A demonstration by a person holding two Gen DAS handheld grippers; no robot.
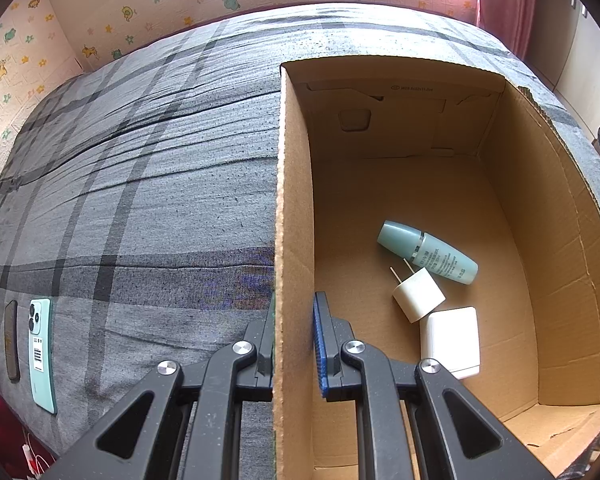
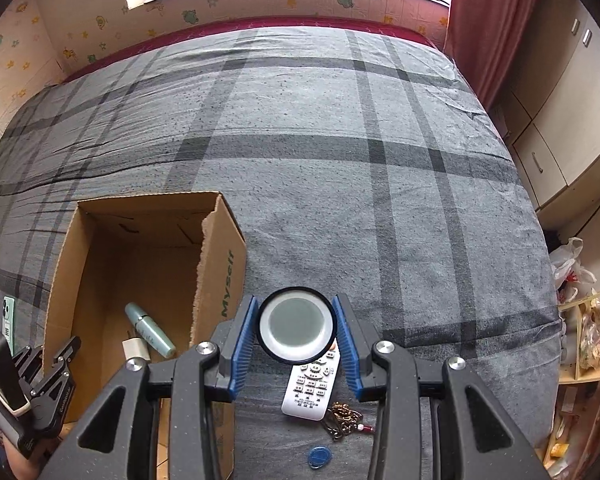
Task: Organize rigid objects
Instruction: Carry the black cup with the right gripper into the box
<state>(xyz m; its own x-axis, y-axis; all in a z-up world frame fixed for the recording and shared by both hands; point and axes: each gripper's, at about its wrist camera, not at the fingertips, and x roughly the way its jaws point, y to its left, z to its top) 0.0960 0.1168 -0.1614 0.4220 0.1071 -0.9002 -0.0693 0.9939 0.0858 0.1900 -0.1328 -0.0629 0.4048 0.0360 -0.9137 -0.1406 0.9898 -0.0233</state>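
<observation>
Cardboard box (image 2: 140, 280), printed "Myself", sits on a grey plaid bed (image 2: 340, 160) with open bedding beyond it. Left gripper (image 1: 294, 344) clamps the box's left wall, jaws closed on it. Right gripper (image 2: 296, 340), just right of the box, grips a round black-rimmed jar (image 2: 296, 326) above a white remote (image 2: 310, 388). Inside the box lie a teal bottle (image 1: 428, 252) and two white chargers (image 1: 418, 294).

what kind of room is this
Most likely a bedroom in a home: the work surface is a bed with a grey plaid bedspread, the wall behind has cartoon animal wallpaper, and a red curtain hangs by the window next to built-in cupboards.
</observation>
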